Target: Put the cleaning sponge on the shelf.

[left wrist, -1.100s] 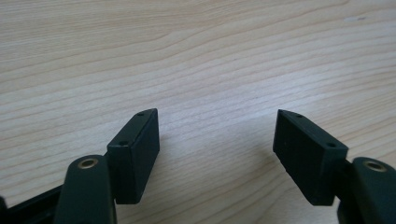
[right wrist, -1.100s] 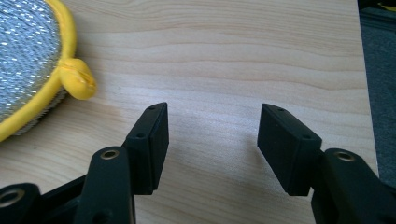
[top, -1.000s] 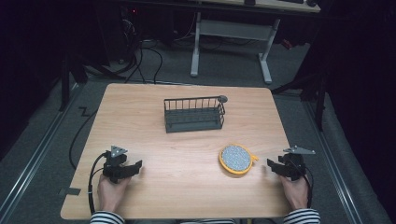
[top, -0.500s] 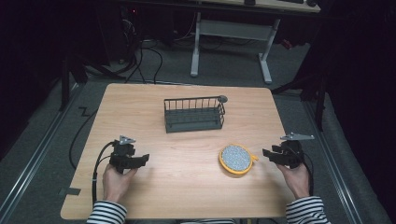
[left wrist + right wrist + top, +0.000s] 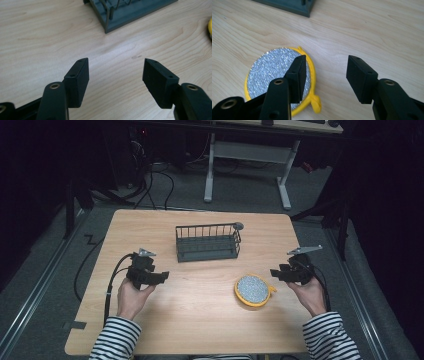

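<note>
Dim, dark surroundings around an evenly lit table (image 5: 200,320); soft shadows, slightly grainy gripper views.

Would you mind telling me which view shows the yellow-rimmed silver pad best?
The right gripper view: the pad is close, its glittery face and yellow loop clear. The high view shows it small but whole; the left gripper view catches a yellow sliver.

Two striped-sleeved forearms reaching in from the near edge. Left hand (image 5: 131,296) gripping the left gripper (image 5: 161,276), fingers (image 5: 77,80) spread wide, nothing between. Right hand (image 5: 311,292) gripping the right gripper (image 5: 274,273), fingers (image 5: 362,77) likewise parted and empty, pointing inward.
</note>
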`<state>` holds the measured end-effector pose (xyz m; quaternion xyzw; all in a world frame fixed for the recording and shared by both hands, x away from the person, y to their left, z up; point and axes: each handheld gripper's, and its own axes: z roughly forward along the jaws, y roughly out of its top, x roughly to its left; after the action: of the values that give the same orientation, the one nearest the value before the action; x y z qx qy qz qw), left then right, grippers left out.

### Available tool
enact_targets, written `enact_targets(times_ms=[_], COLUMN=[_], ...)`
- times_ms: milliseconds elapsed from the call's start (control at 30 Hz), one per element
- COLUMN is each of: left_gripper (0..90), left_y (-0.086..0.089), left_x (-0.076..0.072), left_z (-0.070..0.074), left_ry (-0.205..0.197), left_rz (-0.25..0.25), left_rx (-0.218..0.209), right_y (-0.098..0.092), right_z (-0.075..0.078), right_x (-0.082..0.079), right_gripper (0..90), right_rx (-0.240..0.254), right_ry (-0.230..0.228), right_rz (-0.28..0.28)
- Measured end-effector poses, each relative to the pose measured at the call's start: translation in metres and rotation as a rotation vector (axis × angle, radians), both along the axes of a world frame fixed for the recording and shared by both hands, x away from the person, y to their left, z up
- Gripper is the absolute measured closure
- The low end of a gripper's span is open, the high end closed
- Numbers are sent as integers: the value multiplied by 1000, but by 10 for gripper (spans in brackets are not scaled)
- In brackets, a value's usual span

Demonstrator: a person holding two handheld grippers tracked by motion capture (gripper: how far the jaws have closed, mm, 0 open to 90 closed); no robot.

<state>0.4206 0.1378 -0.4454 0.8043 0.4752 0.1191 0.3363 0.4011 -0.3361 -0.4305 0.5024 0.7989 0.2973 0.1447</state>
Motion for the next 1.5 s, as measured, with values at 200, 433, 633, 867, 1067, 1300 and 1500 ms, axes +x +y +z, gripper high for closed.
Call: enact_targets(times_ms=[200, 433, 633, 867, 1067, 1300, 1500], left_gripper=[388, 388, 389, 394, 412, 438, 452], left_y=[-4, -11, -21, -34, -40, -41, -46], left_x=[16, 38, 53, 71, 86, 99, 105], left_z=[15, 33, 40, 46, 44, 37, 35], left_ry=[3, 7, 24, 31, 43, 80, 84], left_rz=[7, 36, 35, 48, 72, 92, 83], left_rx=[-8, -32, -32, -9, 7, 5, 21], right_y=[15, 35, 50, 64, 78, 90, 97], right_z=[12, 26, 32, 35, 33, 30, 29], right_x=[17, 44, 65, 85, 105, 122, 136], right_gripper=[566, 630, 639, 638, 639, 650, 660], right_rx=[17, 6, -24, -20, -24, -43, -45], right_ry=[-11, -20, 1, 15, 29, 76, 95], right_rz=[40, 75, 86, 82, 72, 74, 53])
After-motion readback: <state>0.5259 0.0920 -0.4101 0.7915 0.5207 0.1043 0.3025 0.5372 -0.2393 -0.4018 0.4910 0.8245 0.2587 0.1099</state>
